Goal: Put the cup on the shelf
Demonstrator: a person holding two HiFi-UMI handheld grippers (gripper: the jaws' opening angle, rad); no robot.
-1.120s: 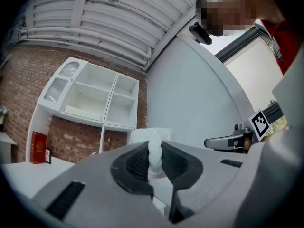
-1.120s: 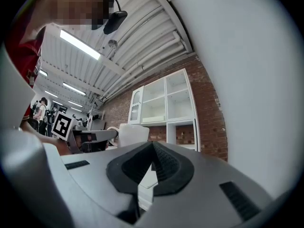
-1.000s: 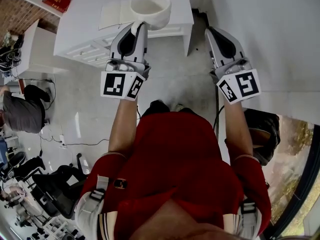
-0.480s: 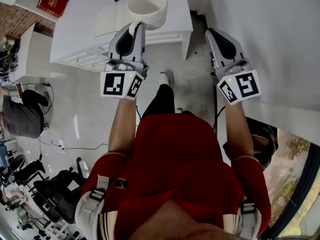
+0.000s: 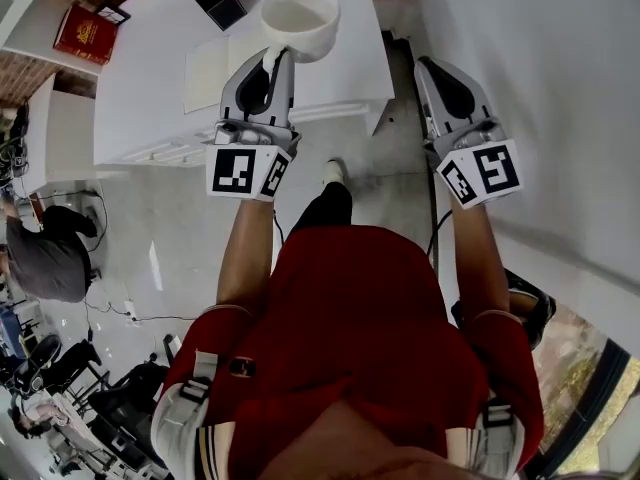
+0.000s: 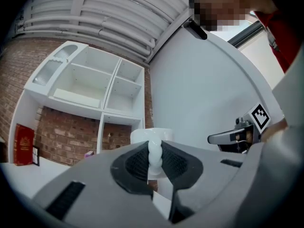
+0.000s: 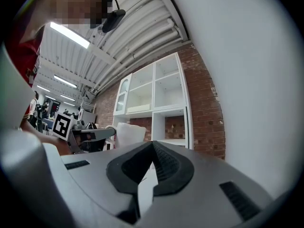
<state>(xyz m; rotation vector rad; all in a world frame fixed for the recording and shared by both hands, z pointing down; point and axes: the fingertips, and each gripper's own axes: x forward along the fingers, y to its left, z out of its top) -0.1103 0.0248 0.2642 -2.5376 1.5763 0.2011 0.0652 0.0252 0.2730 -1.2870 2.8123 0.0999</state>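
Observation:
A white cup [image 5: 300, 16] hangs in the air over the white counter [image 5: 140, 98], carried by its handle. My left gripper [image 5: 273, 56] is shut on that handle [image 6: 155, 152], and the cup body [image 6: 152, 136] shows just beyond the pads. Ahead stands the white shelf unit [image 6: 95, 87] against a brick wall, its compartments bare. My right gripper [image 5: 431, 65] is level with the left one, next to the white wall. It is shut [image 7: 152, 145] with nothing between its fingers. From its view the cup [image 7: 129, 133] and the shelf [image 7: 159, 96] lie ahead and to the left.
A red book [image 5: 87, 31], a black box [image 5: 222, 5] and a sheet of paper [image 5: 205, 73] lie on the counter. A white wall [image 5: 540, 78] runs close along the right. A person [image 5: 45, 258] sits at far left among chairs and floor cables.
The person has stepped forward. The counter, book and box have slid down and nearer in the head view, and the held cup is now further over the counter. Both grips are unchanged.

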